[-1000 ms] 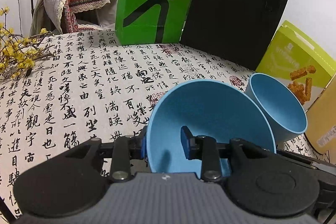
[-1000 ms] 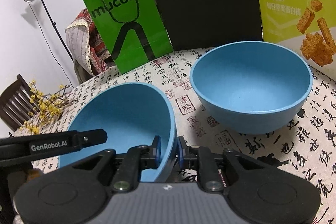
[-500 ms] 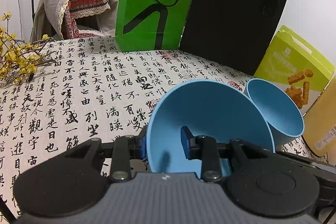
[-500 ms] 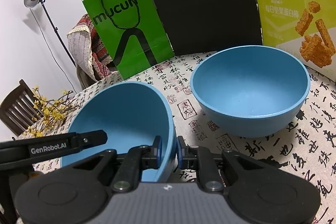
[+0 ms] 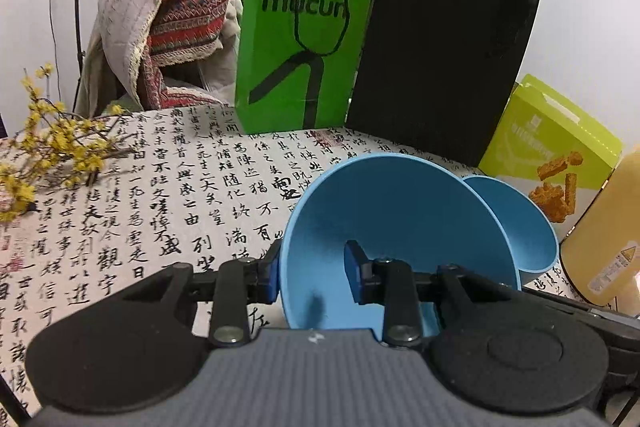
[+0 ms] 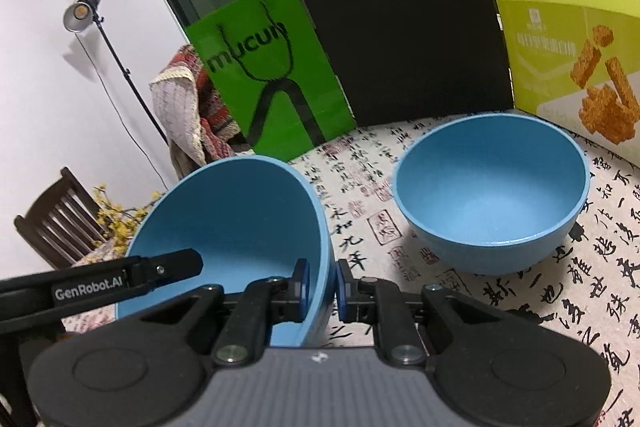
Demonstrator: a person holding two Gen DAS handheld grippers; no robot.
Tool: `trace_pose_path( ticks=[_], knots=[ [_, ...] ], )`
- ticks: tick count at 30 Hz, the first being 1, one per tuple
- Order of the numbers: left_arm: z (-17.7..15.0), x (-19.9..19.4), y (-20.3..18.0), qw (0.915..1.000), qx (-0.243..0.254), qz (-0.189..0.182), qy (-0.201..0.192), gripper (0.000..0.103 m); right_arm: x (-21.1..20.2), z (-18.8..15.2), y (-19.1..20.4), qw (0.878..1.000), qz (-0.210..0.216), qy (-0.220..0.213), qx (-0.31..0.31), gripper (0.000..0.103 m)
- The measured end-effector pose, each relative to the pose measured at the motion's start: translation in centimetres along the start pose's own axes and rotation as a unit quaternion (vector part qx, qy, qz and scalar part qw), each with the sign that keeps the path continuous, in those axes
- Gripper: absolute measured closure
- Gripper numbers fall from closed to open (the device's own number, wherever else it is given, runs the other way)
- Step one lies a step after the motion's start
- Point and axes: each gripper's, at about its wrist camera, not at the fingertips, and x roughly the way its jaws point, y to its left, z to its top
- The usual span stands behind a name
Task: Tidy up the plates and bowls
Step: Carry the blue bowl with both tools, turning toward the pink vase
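Note:
A blue bowl (image 5: 392,211) hangs tilted above the calligraphy-print tablecloth (image 5: 160,195), held from both sides. My left gripper (image 5: 312,267) straddles its left wall, one pad outside and one inside, and is shut on it. In the right wrist view my right gripper (image 6: 322,279) is shut on the right rim of the same bowl (image 6: 240,211), and a left finger (image 6: 160,271) reaches in over the far rim. A second blue bowl (image 6: 488,195) stands upright on the cloth to the right; its rim (image 5: 520,227) peeks out behind the held one.
Along the table's back stand a green paper bag (image 5: 304,43), a black bag (image 5: 440,67) and a lime snack box (image 5: 548,147). A yellow bottle (image 5: 604,239) is at the right, yellow flower twigs (image 5: 52,147) lie left. A cloth-draped chair (image 5: 176,19) stands behind.
Both grippers have risen with the tilted bowl between them. The table and the second bowl now sit lower and farther, and the yellow bottle has come into the left wrist view.

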Motion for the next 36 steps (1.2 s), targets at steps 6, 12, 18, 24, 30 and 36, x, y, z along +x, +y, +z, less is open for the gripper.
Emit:
trace_pose_path(
  ticks=[6,12,18,24,30,36],
  knots=[
    [-0.8,-2.5,-0.5,0.9999,0.004,0.011,-0.007,0.072,-1.9,-0.5,0.6,1.000,0.010,-0.001,0.002,0.090],
    [-1.6,-4.7,-0.9,0.9998,0.000,0.019,-0.010,0.072,-4.0,-1.3,1.1,1.000,0.015,0.001,0.001,0.090],
    [-2.7,-7.0,-1.0,0.9996,-0.004,0.023,-0.019,0.072,-6.2,-2.0,1.9,1.000,0.017,-0.003,-0.008,0.089],
    [-3.1,-8.9,-1.3,0.9992,-0.004,0.026,-0.028,0.072,-7.9,-2.7,2.5,1.000,0.021,-0.005,-0.010,0.090],
    [-3.8,-10.6,-1.2,0.9989,-0.003,0.031,-0.036,0.072,-9.0,-3.2,3.1,1.000,0.024,-0.008,-0.015,0.089],
    [-4.5,-11.8,-0.7,0.9983,-0.006,0.040,-0.042,0.072,-9.8,-3.9,3.8,0.999,0.032,-0.006,-0.021,0.089]
  ],
)
